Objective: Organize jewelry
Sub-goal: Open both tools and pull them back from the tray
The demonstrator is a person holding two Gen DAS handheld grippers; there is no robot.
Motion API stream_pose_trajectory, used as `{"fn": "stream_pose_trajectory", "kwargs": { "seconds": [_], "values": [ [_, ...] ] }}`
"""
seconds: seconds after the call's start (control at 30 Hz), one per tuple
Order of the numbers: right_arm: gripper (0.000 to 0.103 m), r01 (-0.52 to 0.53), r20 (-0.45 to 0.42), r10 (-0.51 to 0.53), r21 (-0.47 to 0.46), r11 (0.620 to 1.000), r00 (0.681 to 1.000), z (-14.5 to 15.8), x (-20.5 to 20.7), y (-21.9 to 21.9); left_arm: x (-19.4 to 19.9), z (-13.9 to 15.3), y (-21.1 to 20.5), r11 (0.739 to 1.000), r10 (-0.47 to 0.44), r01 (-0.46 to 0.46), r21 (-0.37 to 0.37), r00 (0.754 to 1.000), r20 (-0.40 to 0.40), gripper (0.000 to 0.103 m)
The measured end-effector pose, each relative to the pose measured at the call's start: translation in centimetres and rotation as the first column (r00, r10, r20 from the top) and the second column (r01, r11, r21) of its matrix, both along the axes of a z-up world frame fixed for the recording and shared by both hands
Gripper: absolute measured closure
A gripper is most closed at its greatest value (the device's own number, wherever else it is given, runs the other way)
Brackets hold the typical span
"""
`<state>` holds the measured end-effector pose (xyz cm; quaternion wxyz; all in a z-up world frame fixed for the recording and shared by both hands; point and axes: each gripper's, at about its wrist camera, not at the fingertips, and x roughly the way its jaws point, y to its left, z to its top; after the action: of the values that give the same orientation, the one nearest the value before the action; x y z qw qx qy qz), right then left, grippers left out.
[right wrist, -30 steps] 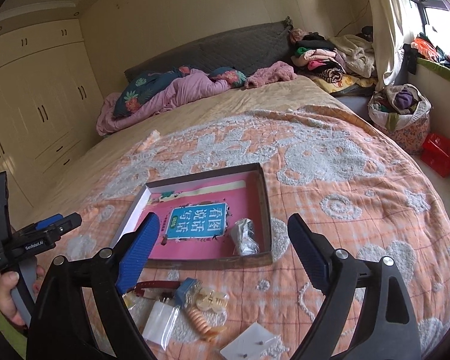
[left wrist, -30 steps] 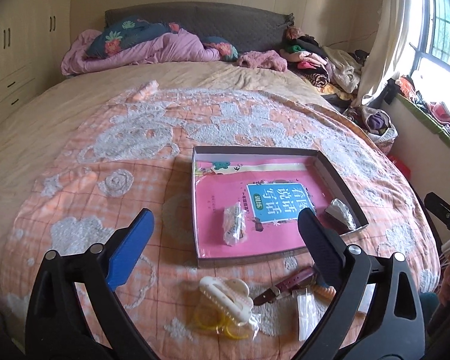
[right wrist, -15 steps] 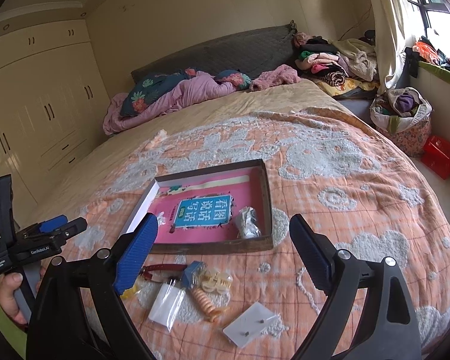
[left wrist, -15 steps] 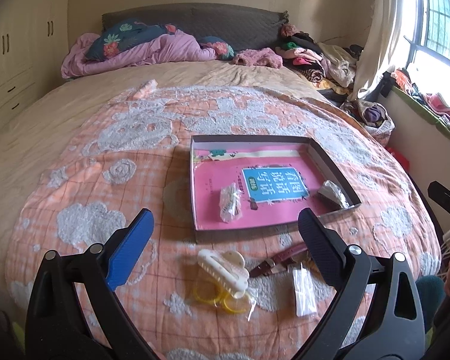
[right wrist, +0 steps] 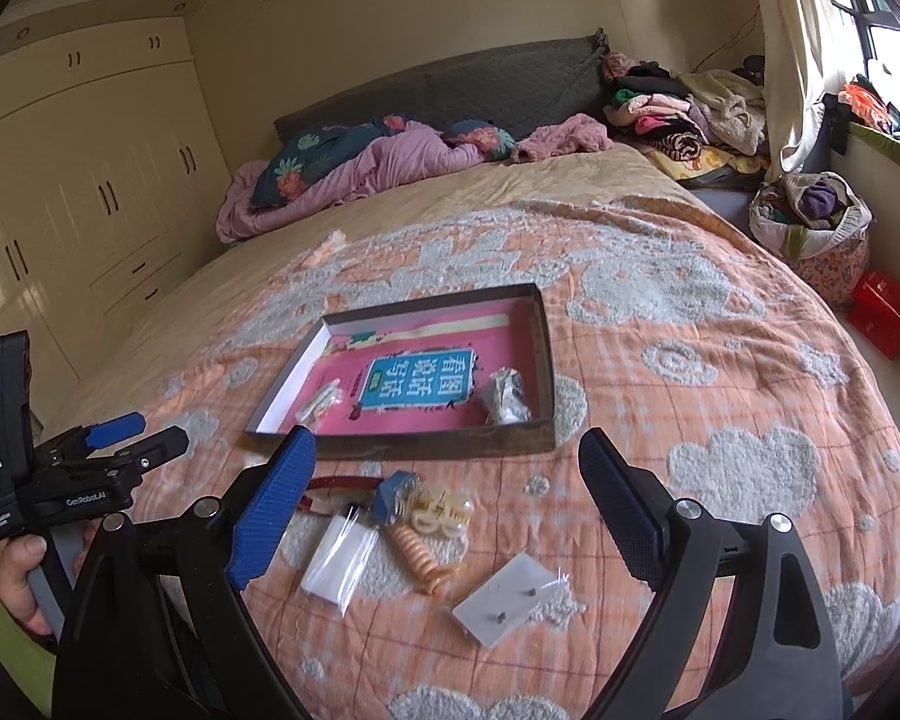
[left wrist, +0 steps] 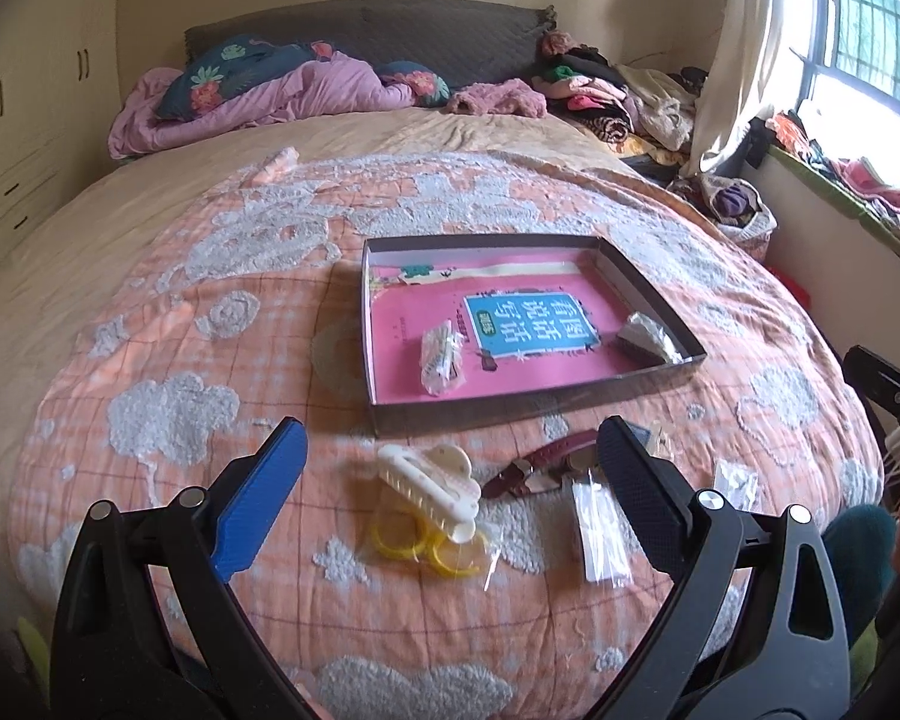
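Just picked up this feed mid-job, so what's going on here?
A person is tidying jewelry on a bed, a claw in each hand. Both the left claw and right claw are open and hold nothing. The shallow box holds two small packets; a white hair clip, earring card and other pieces lie loose on the blanket.

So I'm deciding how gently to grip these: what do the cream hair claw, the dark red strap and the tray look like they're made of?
Cream hair claw: likely hard plastic, smooth with a slight sheen and moulded teeth.
Dark red strap: looks like leather or imitation leather, matte, with a metal-looking end; I can't tell which.
Tray: probably cardboard, with thin straight walls, dull dark outside and pale inside.
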<state>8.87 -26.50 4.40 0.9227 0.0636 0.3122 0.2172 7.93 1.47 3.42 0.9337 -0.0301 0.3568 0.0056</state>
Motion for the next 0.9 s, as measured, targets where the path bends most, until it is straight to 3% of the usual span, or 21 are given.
{"fn": "stream_pose_trajectory", "kwargs": {
  "seconds": [0.9],
  "values": [
    [0.015,-0.072,-0.133,0.06,-0.086,0.994,0.989,-5.7,-0.7,1.8,-0.9,-6.1,0.8,1.0,-0.016,0.014,-0.014,0.991,-0.135,0.012]
  ]
}}
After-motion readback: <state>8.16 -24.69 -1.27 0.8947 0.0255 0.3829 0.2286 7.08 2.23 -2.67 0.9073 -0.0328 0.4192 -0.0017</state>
